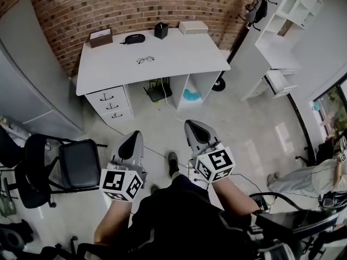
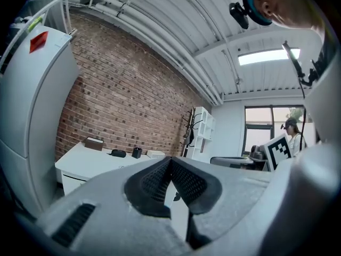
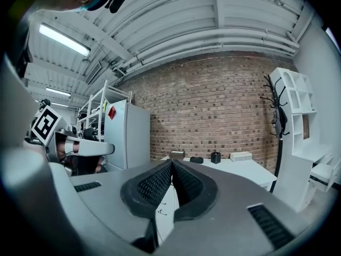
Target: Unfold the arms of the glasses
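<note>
A pair of thin dark-framed glasses (image 1: 145, 60) lies on the white desk (image 1: 179, 58) far ahead, near its middle. My left gripper (image 1: 132, 140) and right gripper (image 1: 194, 129) hang side by side over the floor, well short of the desk. Both are shut with nothing between the pads. In the left gripper view the dark ribbed pads (image 2: 160, 179) meet at the tips. The right gripper view shows its pads (image 3: 186, 184) likewise pressed together, with the desk (image 3: 250, 170) behind them.
On the desk's back edge stand a brown box (image 1: 101, 37), a black glasses case (image 1: 134, 38), a black cup (image 1: 161, 30) and a white box (image 1: 193, 27). A black chair (image 1: 65, 166) stands at left, white shelving (image 1: 287, 15) at right. A seated person (image 1: 309, 177) is far right.
</note>
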`<state>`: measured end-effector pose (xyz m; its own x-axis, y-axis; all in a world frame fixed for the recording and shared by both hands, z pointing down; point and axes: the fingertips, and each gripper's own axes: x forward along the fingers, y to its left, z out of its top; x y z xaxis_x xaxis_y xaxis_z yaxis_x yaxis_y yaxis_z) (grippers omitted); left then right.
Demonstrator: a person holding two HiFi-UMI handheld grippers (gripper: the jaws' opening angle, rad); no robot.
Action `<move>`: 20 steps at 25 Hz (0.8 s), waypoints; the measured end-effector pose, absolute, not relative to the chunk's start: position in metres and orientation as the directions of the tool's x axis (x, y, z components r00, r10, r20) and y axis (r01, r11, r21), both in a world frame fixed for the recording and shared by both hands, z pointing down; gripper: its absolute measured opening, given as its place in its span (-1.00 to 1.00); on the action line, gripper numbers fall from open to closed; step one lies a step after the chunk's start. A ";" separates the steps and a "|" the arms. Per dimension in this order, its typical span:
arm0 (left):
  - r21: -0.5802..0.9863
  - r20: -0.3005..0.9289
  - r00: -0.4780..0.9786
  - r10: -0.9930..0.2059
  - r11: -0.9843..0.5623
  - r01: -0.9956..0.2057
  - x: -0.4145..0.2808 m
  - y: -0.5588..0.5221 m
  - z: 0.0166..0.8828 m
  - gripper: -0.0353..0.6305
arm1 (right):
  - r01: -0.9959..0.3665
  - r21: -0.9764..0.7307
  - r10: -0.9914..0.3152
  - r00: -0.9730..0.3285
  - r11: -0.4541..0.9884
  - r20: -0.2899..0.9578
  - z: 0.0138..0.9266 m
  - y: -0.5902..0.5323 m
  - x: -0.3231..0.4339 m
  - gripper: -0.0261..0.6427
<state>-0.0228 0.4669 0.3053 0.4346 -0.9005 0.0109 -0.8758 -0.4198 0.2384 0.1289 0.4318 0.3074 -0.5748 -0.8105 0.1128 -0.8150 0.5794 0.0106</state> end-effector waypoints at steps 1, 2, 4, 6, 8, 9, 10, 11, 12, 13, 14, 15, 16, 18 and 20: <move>0.230 0.013 0.435 -0.900 -0.420 -0.878 -0.021 0.461 0.307 -0.87 | -0.814 0.007 -0.810 -0.576 0.580 0.114 0.310 0.425 0.130 -0.90; 0.223 0.015 0.434 -0.901 -0.420 -0.880 -0.019 0.455 0.308 -0.87 | -0.814 0.001 -0.809 -0.577 0.581 0.116 0.312 0.418 0.132 -0.90; 0.218 0.022 0.426 -0.904 -0.412 -0.885 -0.019 0.442 0.309 -0.87 | -0.811 -0.013 -0.805 -0.582 0.585 0.116 0.314 0.401 0.132 -0.90; 0.213 0.024 0.417 -0.909 -0.403 -0.890 -0.021 0.427 0.307 -0.87 | -0.800 -0.011 -0.794 -0.598 0.600 0.108 0.311 0.384 0.128 -0.90; 0.201 0.027 0.410 -0.912 -0.397 -0.896 -0.020 0.410 0.305 -0.87 | -0.788 -0.001 -0.783 -0.613 0.616 0.100 0.307 0.366 0.125 -0.90; 0.201 0.030 0.406 -0.913 -0.392 -0.898 -0.019 0.401 0.304 -0.87 | -0.784 0.000 -0.780 -0.618 0.621 0.099 0.307 0.356 0.125 -0.90; 0.205 0.034 0.401 -0.915 -0.387 -0.899 -0.018 0.392 0.304 -0.87 | -0.781 -0.003 -0.777 -0.622 0.624 0.098 0.306 0.346 0.126 -0.90; 0.208 0.038 0.398 -0.917 -0.382 -0.900 -0.017 0.384 0.304 -0.87 | -0.779 -0.007 -0.775 -0.624 0.627 0.099 0.306 0.336 0.127 -0.90; 0.209 0.044 0.395 -0.918 -0.378 -0.902 -0.016 0.374 0.305 -0.87 | -0.778 -0.013 -0.773 -0.627 0.629 0.101 0.307 0.325 0.127 -0.90; 0.207 0.051 0.393 -0.918 -0.375 -0.903 -0.015 0.365 0.306 -0.87 | -0.776 -0.020 -0.771 -0.629 0.630 0.104 0.308 0.314 0.128 -0.90; 0.207 0.059 0.392 -0.918 -0.372 -0.905 -0.014 0.355 0.308 -0.87 | -0.774 -0.028 -0.768 -0.631 0.632 0.106 0.310 0.304 0.129 -0.90; 0.209 0.066 0.389 -0.919 -0.369 -0.906 -0.014 0.345 0.309 -0.87 | -0.772 -0.034 -0.766 -0.634 0.635 0.108 0.312 0.294 0.130 -0.90; 0.211 0.072 0.386 -0.920 -0.364 -0.907 -0.013 0.336 0.311 -0.87 | -0.769 -0.037 -0.762 -0.638 0.638 0.110 0.313 0.285 0.131 -0.90; 0.216 0.081 0.376 -0.923 -0.352 -0.911 -0.011 0.319 0.312 -0.87 | -0.759 -0.042 -0.752 -0.650 0.650 0.109 0.315 0.267 0.134 -0.90; 0.219 0.092 0.370 -0.925 -0.344 -0.913 -0.008 0.301 0.312 -0.87 | -0.747 -0.052 -0.740 -0.664 0.663 0.108 0.316 0.249 0.136 -0.90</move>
